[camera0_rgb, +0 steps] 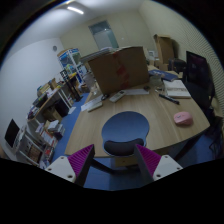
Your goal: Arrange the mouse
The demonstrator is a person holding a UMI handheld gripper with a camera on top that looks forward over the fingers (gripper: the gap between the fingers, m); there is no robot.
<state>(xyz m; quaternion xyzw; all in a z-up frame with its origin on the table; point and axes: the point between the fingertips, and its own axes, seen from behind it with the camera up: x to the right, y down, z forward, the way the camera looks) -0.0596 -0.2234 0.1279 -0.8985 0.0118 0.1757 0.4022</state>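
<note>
A pink mouse (182, 117) lies on the wooden desk (150, 108), to the right of a round blue mouse mat (125, 127). The mat sits at the desk's near edge, straight ahead of my gripper (115, 162). The gripper is open and empty, held well back from the desk and above a blue chair seat. Its magenta pads (80, 157) stand wide apart, with nothing between them. The mouse is beyond the right finger, off to the right.
A large cardboard box (118, 68) stands at the back of the desk. Papers and cables (172, 88) lie to its right. Shelves with clutter (50, 105) line the left wall. A dark office chair (198, 72) stands at the right.
</note>
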